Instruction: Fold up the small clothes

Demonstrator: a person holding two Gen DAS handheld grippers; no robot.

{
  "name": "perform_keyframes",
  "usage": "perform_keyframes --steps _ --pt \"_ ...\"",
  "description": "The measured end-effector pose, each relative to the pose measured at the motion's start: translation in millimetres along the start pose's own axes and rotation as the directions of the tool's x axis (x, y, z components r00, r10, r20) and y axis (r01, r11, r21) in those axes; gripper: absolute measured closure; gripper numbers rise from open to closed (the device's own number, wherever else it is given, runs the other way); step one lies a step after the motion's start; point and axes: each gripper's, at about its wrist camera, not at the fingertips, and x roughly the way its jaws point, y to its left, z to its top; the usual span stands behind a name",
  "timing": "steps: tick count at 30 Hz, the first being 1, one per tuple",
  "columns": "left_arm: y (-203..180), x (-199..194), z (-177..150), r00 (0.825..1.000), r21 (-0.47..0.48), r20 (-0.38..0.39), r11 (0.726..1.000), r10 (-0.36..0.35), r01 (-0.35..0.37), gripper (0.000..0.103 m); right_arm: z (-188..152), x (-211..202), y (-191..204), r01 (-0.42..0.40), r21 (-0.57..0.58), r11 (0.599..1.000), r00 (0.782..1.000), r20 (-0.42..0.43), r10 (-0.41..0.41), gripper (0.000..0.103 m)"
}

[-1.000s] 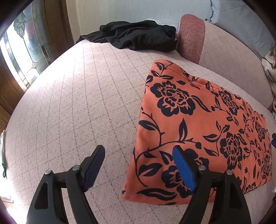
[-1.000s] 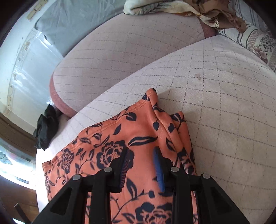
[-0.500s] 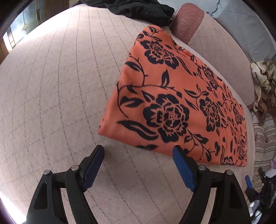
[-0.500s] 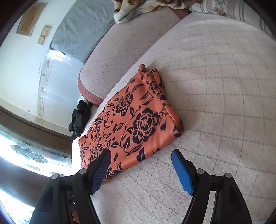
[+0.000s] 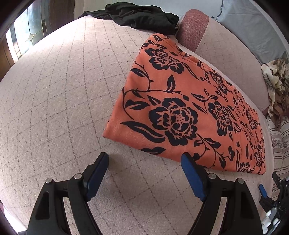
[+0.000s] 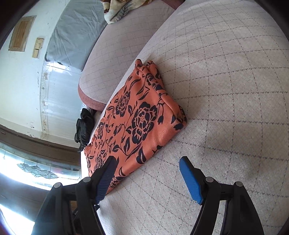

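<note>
The orange cloth with a black flower print point(image 5: 184, 108) lies folded flat on the pale checked cover point(image 5: 63, 90), its far long edge near the low ridge of a cushion with a reddish end point(image 5: 192, 27). The left gripper point(image 5: 144, 160) hovers over the cover with its jaws spread wide and nothing between them; the cloth lies just ahead of it and off to its right, with the near long edge close to the right blue pad point(image 5: 191, 177). From this side the cloth's long axis runs from upper left, by the black garment point(image 5: 140, 16), down to lower right. The right gripper point(image 6: 147, 162) is likewise spread and holds nothing; the cloth point(image 6: 137, 123) lies ahead and to its left, and its left pad point(image 6: 106, 179) overlaps the near end of the cloth in the picture, though whether they touch cannot be told. Here the long axis runs from lower left to upper right, the far end bunched into a point.
</note>
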Motion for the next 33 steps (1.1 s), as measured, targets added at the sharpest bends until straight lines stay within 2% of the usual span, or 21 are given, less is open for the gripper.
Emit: perform_keyframes --steps 8,19,23,30,33 --pt "-4 21 13 1.0 0.002 0.015 1.0 0.02 -0.02 0.021 16 26 -6 0.014 0.015 1.0 1.0 0.011 -0.014 0.027" --pt "-18 41 31 0.996 0.018 0.056 0.997 0.068 -0.069 0.019 33 59 12 0.018 -0.029 0.999 0.999 0.041 -0.017 0.027" --pt "-23 48 38 0.995 0.025 0.069 0.997 0.073 -0.075 0.015 39 73 19 0.014 -0.044 0.999 0.999 0.052 -0.011 0.027" --pt "-33 59 49 0.994 0.026 0.086 0.997 0.064 -0.066 0.011 48 92 33 0.011 -0.083 0.996 0.996 0.089 -0.004 0.027" --pt "-35 62 56 0.995 0.016 0.096 0.999 0.036 -0.037 0.011 51 101 37 0.004 -0.104 0.995 0.994 0.105 0.007 0.027"
